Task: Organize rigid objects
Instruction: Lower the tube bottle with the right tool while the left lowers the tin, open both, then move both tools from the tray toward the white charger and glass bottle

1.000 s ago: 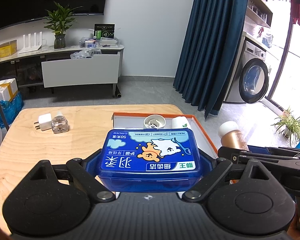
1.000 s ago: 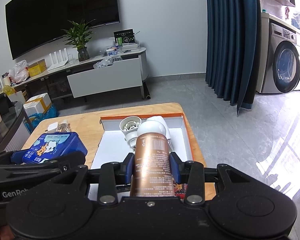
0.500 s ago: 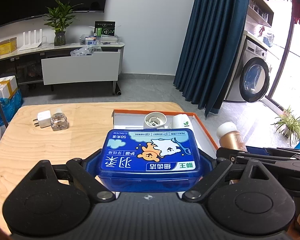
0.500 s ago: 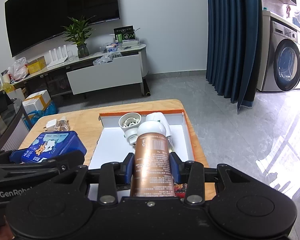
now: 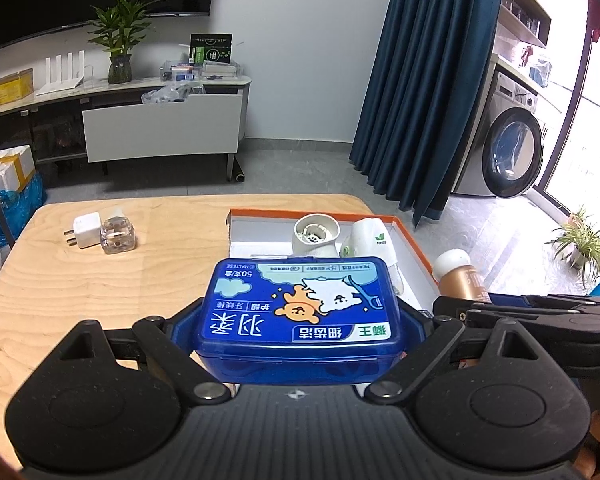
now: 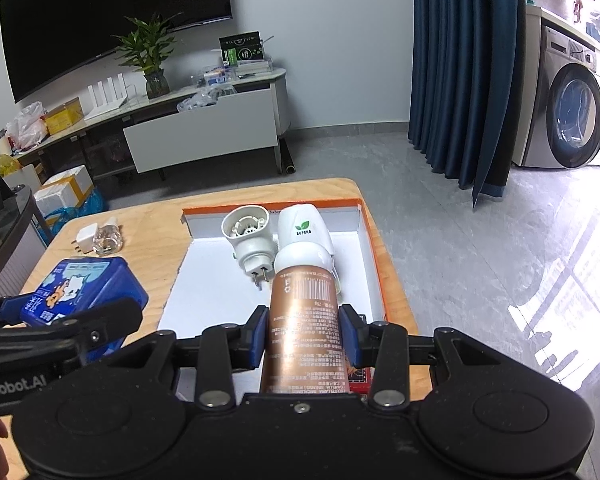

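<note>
Blue box [image 5: 300, 312] same, tray [image 5: 414, 236] nearer

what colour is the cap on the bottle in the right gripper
White, on a copper-brown bottle; the cap shows best in the right wrist view.

A pale grey wall [image 6: 332, 40] carries a large dark television [image 6: 108, 16]. Below it runs a long low cabinet [image 5: 160, 128] with a white front panel, and on its top stand a potted plant [image 5: 118, 48], a white router [image 5: 66, 72] with upright antennas, a yellow box [image 5: 14, 86] and what looks like a clutter of small packets, hard to make out. Dark blue curtains [image 5: 424, 92] hang to the grey tiled floor [image 6: 440, 216]. Beside them stands a washing machine [image 6: 572, 108] under shelves. Daylight falls through a glass door [image 5: 592, 152], casting bright patches on the floor. A second potted plant [image 5: 582, 242] sits near that door.
</note>
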Motion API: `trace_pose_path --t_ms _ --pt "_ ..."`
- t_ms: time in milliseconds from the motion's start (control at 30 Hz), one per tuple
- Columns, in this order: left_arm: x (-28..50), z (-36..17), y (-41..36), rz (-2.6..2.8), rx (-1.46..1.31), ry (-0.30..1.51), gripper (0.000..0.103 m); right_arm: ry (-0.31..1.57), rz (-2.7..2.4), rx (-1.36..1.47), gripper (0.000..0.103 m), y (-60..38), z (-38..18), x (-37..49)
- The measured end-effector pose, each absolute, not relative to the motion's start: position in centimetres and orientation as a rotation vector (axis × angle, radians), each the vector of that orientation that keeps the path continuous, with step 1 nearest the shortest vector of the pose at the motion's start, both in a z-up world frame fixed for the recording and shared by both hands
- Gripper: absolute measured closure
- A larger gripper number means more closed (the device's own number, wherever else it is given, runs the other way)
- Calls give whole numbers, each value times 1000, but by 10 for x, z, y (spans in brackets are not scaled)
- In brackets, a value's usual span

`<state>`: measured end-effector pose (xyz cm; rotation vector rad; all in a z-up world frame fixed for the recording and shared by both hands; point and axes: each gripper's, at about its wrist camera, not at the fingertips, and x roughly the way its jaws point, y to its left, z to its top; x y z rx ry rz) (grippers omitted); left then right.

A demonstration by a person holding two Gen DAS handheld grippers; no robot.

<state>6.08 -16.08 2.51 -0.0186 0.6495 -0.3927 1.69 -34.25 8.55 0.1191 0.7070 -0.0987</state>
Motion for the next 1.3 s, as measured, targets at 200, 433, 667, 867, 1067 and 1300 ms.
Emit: trace_pose_path --t_ms 200,433,667,867,1067,1300 --pt "67 20 -162 -398 -14 670 9 742 -102 125 55 -346 75 29" --pt "75 10 -166 -404 -7 698 9 726 -132 135 54 -358 74 30" --pt "82 0 -179 -462 -1 737 9 678 -149 165 41 -368 84 21" --pt "78 1 -179 -505 -13 723 6 644 -141 149 35 -362 94 20" --pt "78 8 -150 -434 -41 701 6 650 -92 129 32 -339 97 25" --pt "80 9 -85 -284 -84 696 6 673 5 94 26 -291 96 40"
